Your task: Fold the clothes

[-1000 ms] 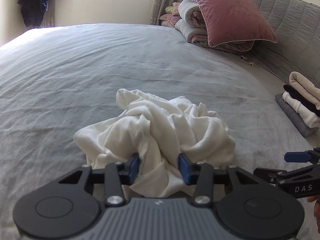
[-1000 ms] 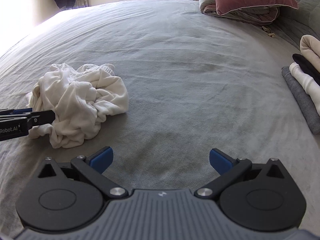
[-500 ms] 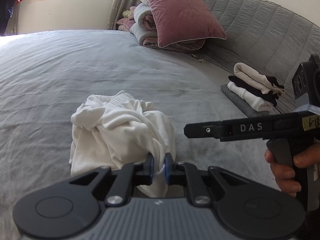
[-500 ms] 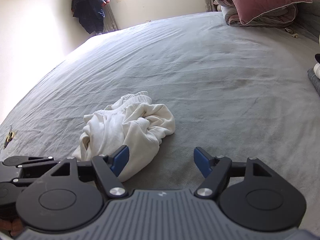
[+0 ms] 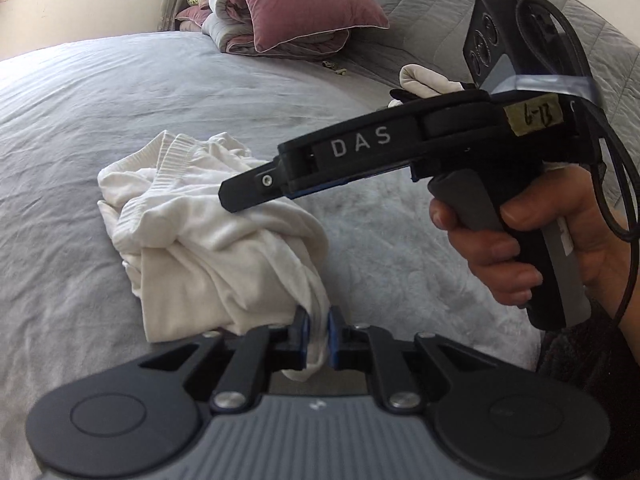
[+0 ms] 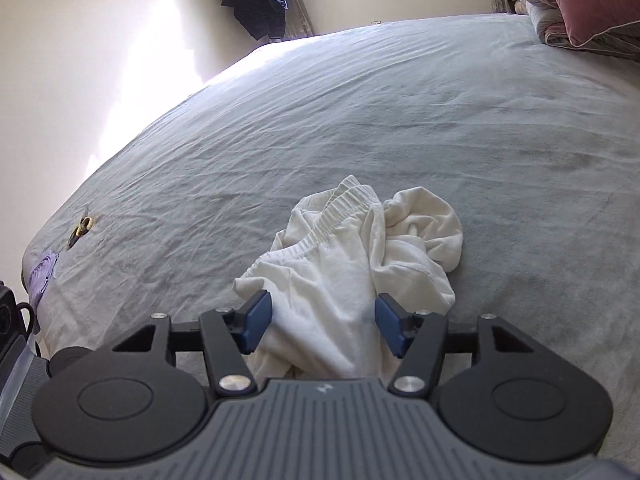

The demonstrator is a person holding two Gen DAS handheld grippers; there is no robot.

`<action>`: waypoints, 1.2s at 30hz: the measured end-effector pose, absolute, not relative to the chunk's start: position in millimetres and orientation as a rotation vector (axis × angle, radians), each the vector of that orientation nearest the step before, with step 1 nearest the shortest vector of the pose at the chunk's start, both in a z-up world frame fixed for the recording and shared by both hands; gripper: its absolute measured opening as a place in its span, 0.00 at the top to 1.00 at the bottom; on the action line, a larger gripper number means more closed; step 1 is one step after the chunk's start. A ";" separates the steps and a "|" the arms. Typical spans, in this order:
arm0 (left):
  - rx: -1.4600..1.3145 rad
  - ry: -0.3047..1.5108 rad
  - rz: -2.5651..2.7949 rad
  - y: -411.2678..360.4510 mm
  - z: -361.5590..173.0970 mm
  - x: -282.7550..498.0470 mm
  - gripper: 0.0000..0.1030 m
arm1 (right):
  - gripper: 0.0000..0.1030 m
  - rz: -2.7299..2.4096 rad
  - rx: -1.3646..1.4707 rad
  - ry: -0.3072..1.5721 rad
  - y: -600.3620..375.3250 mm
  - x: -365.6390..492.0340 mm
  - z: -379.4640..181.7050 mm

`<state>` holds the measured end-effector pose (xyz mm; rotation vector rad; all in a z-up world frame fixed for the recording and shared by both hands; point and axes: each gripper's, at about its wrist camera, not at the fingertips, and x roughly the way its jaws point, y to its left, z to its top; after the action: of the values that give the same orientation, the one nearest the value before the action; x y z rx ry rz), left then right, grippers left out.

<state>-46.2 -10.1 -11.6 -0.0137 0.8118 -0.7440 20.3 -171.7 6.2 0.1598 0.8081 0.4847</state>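
Pinching a fold of the white garment [image 5: 224, 240], the left gripper [image 5: 318, 334] has its blue pads nearly together, with a bunched strip of the cloth squeezed between them at the heap's near edge. Beyond that gripper the rest of the garment lies crumpled on the grey bed [image 5: 100, 92], its ribbed waistband at the far side of the heap.

Ahead and to the right of the left gripper, the right gripper [image 6: 322, 326] reaches in side-on, carried by the person's right hand [image 5: 520, 248] around its handle; its dark finger tip hangs over the top of the heap, though contact there cannot be made out. In the right wrist view its jaws stand about half apart and have just been closing, with the white cloth lying between the blue pads. The pads sit at the flanks of the cloth, and no clear squeeze on it shows.

Far past the left gripper, a pink pillow [image 5: 304, 0] rests on folded quilts at the quilted headboard. To the right, mostly hidden behind the right gripper, a small stack of folded clothes [image 5: 424, 80] shows. Left of the right gripper, near the bed's edge, lie a small yellow and dark object [image 6: 82, 229] and a lilac cloth [image 6: 42, 276].
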 end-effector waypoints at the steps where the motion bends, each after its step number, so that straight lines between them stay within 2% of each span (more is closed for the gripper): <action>1: -0.023 0.818 -0.744 -5.6 -11.4 -45.1 0.89 | 0.52 0.480 0.143 0.819 -168.2 21.3 3.5; 2: -0.033 0.822 -0.745 -1.8 -10.4 -44.2 0.88 | 0.58 0.473 0.120 0.832 -165.0 23.3 -0.8; 3: -0.041 0.825 -0.747 1.3 -9.3 -43.6 0.80 | 0.71 0.468 0.108 0.841 -163.0 24.3 -3.4; 4: -0.055 0.833 -0.744 5.3 -7.8 -42.2 0.72 | 0.80 0.464 0.103 0.846 -162.3 25.5 -5.6; 5: -0.069 0.843 -0.740 9.4 -6.3 -40.8 0.50 | 0.80 0.459 0.105 0.848 -162.6 25.9 -6.3; 6: -0.089 0.840 -0.723 14.3 -4.5 -38.9 0.35 | 0.80 0.463 0.113 0.847 -164.1 25.3 -5.4; 9: -0.175 0.839 -0.675 29.1 -0.3 -31.0 0.34 | 0.81 0.479 0.142 0.839 -170.4 22.0 -1.7; 16: -0.594 0.913 -0.584 59.1 -16.7 0.7 0.35 | 0.83 0.505 0.214 0.845 -185.8 13.8 5.5; 19: -0.735 0.957 -0.528 61.0 -30.8 11.3 0.37 | 0.83 0.514 0.238 0.857 -190.4 9.3 6.0; 22: -0.798 0.970 -0.487 57.8 -39.6 14.5 0.50 | 0.83 0.520 0.240 0.865 -192.2 5.4 5.3; 23: -0.810 0.968 -0.479 56.7 -41.4 15.1 0.61 | 0.83 0.520 0.236 0.867 -192.4 4.0 4.8; 24: -0.822 0.966 -0.471 55.6 -43.1 15.7 0.78 | 0.83 0.519 0.233 0.870 -192.6 2.7 4.3; 25: -0.819 0.959 -0.463 52.8 -43.1 15.7 0.87 | 0.83 0.520 0.226 0.874 -192.6 2.0 2.9; 26: -0.808 0.945 -0.454 50.6 -41.6 15.0 0.91 | 0.83 0.521 0.220 0.877 -192.6 1.2 1.6; 30: -0.715 0.850 -0.429 45.8 -23.0 6.9 0.94 | 0.74 0.523 0.213 0.859 -194.9 -3.3 -0.6; 31: -0.681 0.810 -0.424 47.0 -15.6 4.4 0.94 | 0.62 0.527 0.218 0.853 -196.1 -4.7 0.6; 33: -0.639 0.753 -0.418 52.4 -3.3 -0.7 0.94 | 0.49 0.522 0.217 0.837 -199.0 -8.1 3.5; 36: -0.589 0.698 -0.392 66.3 9.5 -6.5 0.95 | 0.45 0.504 0.194 0.825 -202.1 -12.7 5.7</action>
<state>-6.5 66.3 9.5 -0.5886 0.6983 -0.3923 -12.7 -202.1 5.7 0.1940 0.8252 0.5037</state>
